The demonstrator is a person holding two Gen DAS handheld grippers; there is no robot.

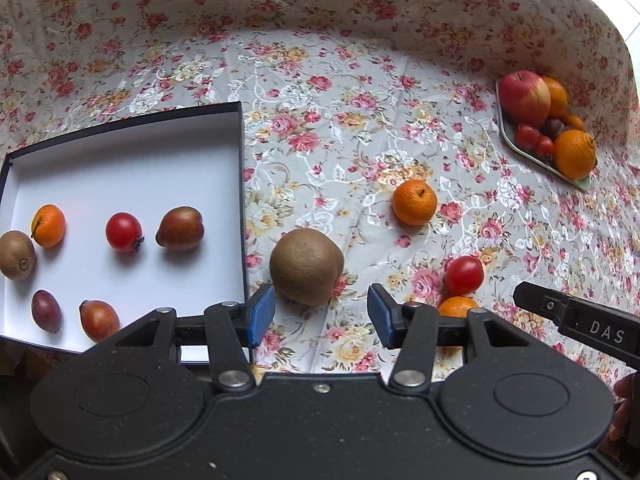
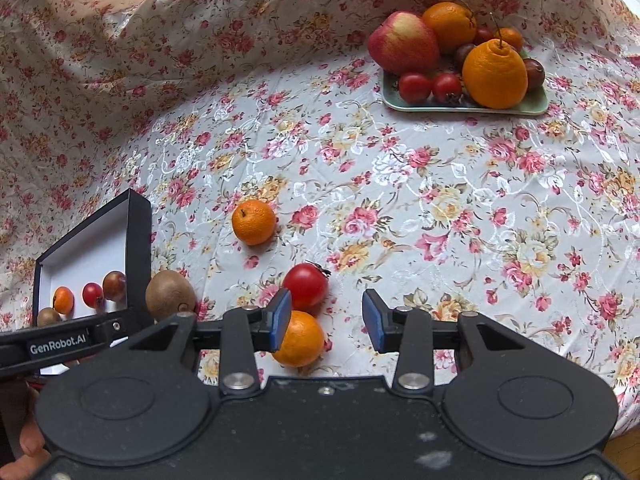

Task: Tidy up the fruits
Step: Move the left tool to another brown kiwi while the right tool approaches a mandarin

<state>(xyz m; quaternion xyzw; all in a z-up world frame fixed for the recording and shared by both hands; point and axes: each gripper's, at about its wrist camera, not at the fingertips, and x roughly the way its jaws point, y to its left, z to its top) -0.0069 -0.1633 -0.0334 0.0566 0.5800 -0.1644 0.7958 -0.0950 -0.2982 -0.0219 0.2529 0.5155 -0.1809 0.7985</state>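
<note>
1. Box (image 1: 120,168), dark-walled and white inside, sits at the left on the floral tablecloth (image 1: 340,92). It holds a kiwi (image 1: 15,255), a mandarin (image 1: 48,226), a cherry tomato (image 1: 123,232), a brownish fruit (image 1: 180,228) and two small reddish-purple fruits near its front edge.
2. Left gripper (image 1: 321,316) hangs wide apart with nothing between its blue pads (image 1: 261,314); a loose kiwi (image 1: 306,266) lies on the cloth just beyond them, right beside the box wall.
3. Further right, a mandarin (image 1: 414,202) lies alone in the middle of the cloth.
4. Near the right gripper (image 2: 326,322), a tomato (image 2: 306,286) and an orange (image 2: 300,340) rest close together; the orange lies beside its left pad. The jaws are spread wide and grasp nothing.
5. Green plate (image 2: 472,109) at the far right carries an apple (image 2: 402,42), a large orange (image 2: 494,74), more oranges, tomatoes and dark fruits.
</note>
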